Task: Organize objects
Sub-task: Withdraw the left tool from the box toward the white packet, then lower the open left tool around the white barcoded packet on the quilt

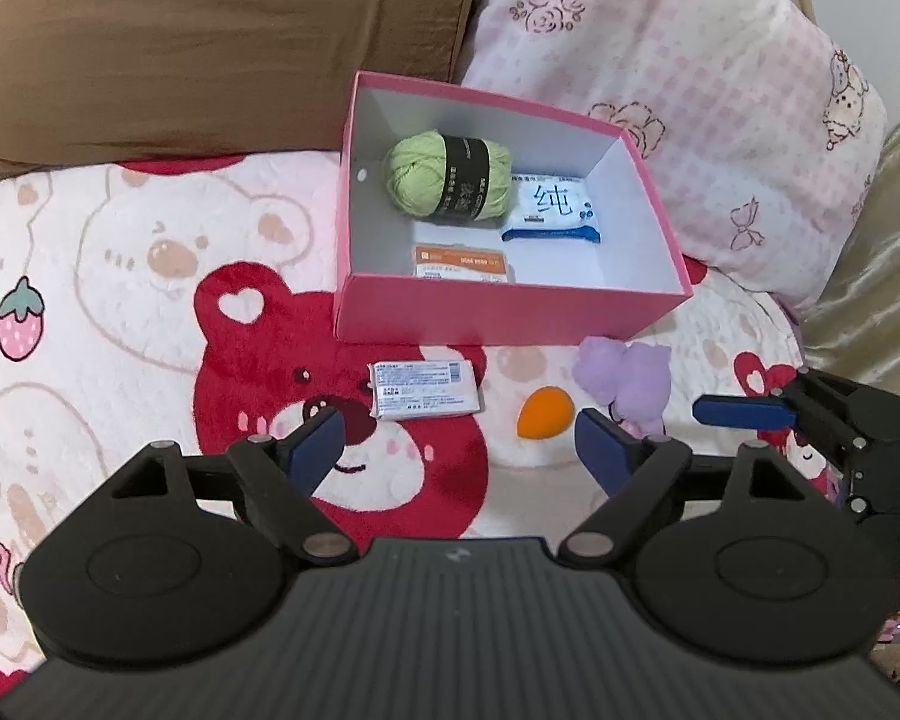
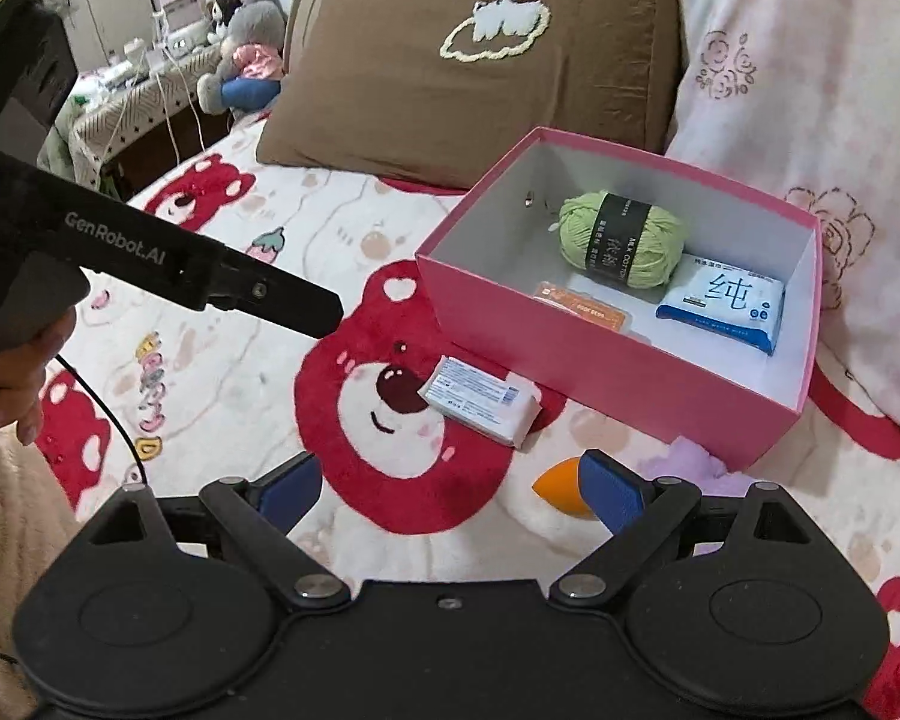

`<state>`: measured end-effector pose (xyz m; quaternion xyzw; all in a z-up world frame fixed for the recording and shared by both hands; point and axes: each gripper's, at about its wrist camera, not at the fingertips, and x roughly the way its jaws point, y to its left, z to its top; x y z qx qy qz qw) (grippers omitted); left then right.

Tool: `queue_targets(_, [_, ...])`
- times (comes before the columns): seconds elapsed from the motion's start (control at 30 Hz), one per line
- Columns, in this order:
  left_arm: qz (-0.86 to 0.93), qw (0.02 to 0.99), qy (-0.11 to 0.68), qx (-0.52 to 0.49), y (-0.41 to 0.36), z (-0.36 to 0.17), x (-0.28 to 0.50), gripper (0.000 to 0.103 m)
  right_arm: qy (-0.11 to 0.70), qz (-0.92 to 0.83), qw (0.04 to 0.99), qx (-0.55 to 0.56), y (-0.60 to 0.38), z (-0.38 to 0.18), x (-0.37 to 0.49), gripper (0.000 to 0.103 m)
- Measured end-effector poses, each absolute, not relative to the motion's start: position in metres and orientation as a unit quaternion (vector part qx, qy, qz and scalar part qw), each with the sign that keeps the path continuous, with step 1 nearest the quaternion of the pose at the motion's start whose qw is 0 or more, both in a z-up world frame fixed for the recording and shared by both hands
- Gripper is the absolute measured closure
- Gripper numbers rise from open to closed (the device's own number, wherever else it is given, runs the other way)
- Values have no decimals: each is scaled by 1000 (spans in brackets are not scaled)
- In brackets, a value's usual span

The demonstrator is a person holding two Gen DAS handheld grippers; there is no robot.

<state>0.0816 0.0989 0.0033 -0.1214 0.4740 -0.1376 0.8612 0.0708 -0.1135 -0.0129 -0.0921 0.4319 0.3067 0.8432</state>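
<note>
in the pink box [image 1: 510, 315], green yarn [image 1: 447, 177]

My left claw [image 1: 459, 441] hangs with its jaws spread wide and nothing between them. My right claw [image 2: 450, 489] is spread just as wide and also holds nothing. It sits close to the left claw's right side, its blue fingertips [image 1: 741, 412] pointing across.

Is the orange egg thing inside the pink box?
No, the orange makeup sponge lies on the bear blanket in front of the pink box.
</note>
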Motion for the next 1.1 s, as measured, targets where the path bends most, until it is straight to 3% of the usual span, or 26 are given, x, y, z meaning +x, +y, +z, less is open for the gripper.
queue_targets(0.6, [-119, 857, 487, -119, 108, -66, 101, 23, 420, 305, 840, -157, -71, -64, 85, 9])
queue_targets(0.83, [-126, 856, 481, -143, 112, -90, 110, 19, 405, 287, 859, -129, -68, -94, 102, 9])
queue_targets(0.93, [-121, 856, 481, -146, 115, -100, 115, 11, 392, 274, 871, -111, -70, -104, 109, 9])
queue_targets(1.1, [-104, 856, 481, -159, 120, -117, 125, 11, 381, 266, 882, -83, -71, -122, 121, 9])
